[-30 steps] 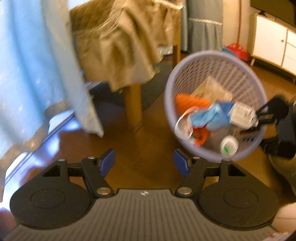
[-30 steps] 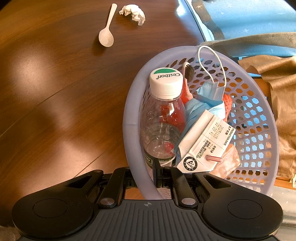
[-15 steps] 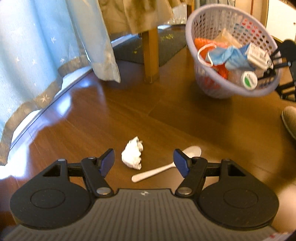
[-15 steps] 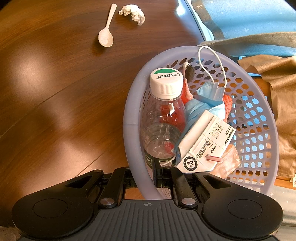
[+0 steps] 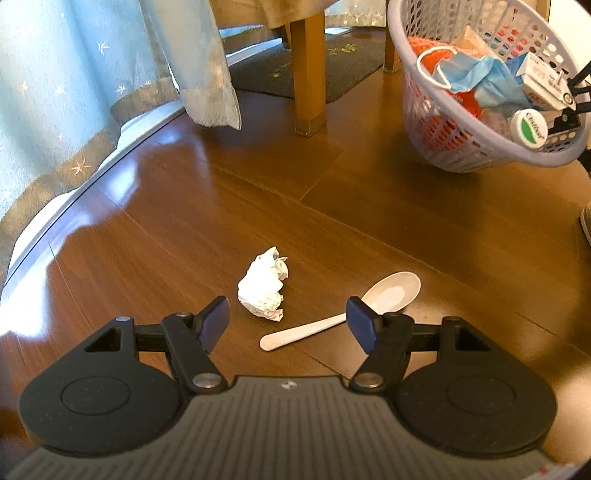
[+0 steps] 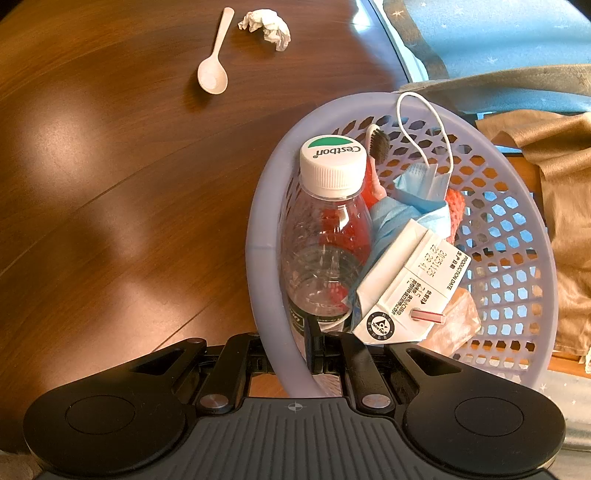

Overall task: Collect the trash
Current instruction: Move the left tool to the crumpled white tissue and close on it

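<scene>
In my left wrist view, a pale blue curtain (image 5: 74,92) fills the upper left of the frame, hanging down to the brown wood floor (image 5: 166,221). My left gripper (image 5: 288,325) sits at the bottom centre with its blue-padded fingers (image 5: 214,326) spread wide apart and nothing between them. Just beyond them, near the middle of the frame, lies a crumpled white tissue (image 5: 264,286), and just to its right a white plastic spoon (image 5: 343,310) with its bowl pointing up and right; its handle end lies inside the span of my fingers. A wooden table leg (image 5: 308,74) stands at the top centre. In the upper right, the lavender basket (image 5: 461,155) hangs tilted above the floor, holding a blue face mask (image 5: 476,75), a carton and a white-capped bottle.

In my right wrist view, the spoon (image 6: 214,59) and tissue (image 6: 266,24) lie at the upper left, well apart from the basket (image 6: 264,236). My right gripper (image 6: 293,354) at the bottom centre is clamped on the basket's near rim, one finger outside, one inside. Inside the basket, from left to right, sit a clear bottle (image 6: 325,236), a toothbrush (image 6: 376,144), the mask (image 6: 417,188) and a white drink carton (image 6: 410,291).
</scene>
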